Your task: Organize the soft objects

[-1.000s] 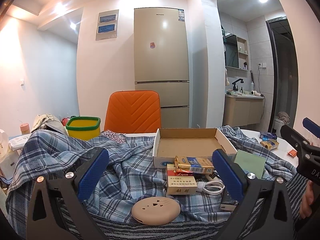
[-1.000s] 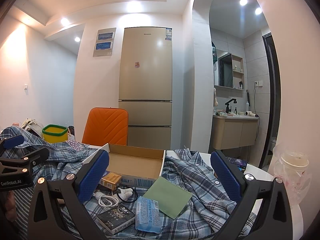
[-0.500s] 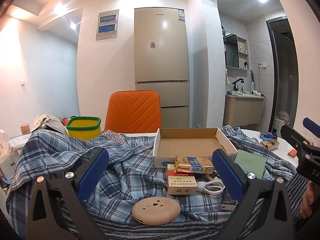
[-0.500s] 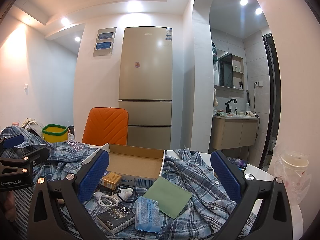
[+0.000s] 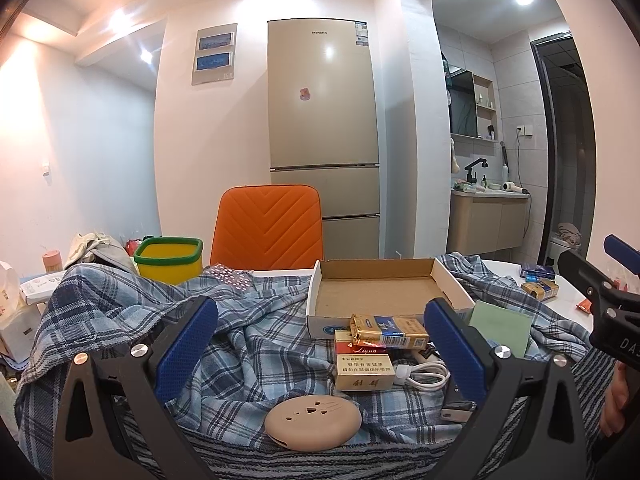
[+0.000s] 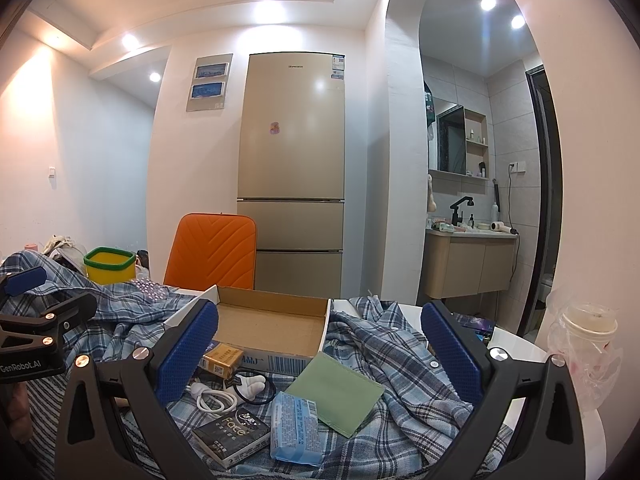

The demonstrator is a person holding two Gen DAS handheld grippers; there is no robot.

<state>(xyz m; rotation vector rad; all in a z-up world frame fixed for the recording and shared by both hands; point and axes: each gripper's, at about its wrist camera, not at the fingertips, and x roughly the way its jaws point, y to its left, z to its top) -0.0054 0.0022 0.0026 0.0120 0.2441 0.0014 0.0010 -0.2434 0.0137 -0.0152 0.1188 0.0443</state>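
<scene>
Both grippers hang level over the table, left gripper [image 5: 320, 344] and right gripper [image 6: 318, 350] spread wide, nothing between the blue textured pads. The plaid shirt [image 5: 248, 336] (soft, rumpled) sprawls crosswise over the tabletop under a shallow cardboard box [image 5: 380, 292]. A green card [image 6: 336, 396] and round tan disc [image 5: 312, 422] lie on it.

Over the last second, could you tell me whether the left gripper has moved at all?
No. In the left wrist view, the left gripper frames the cardboard box and the fridge exactly where they were, so it has held its position.
</scene>
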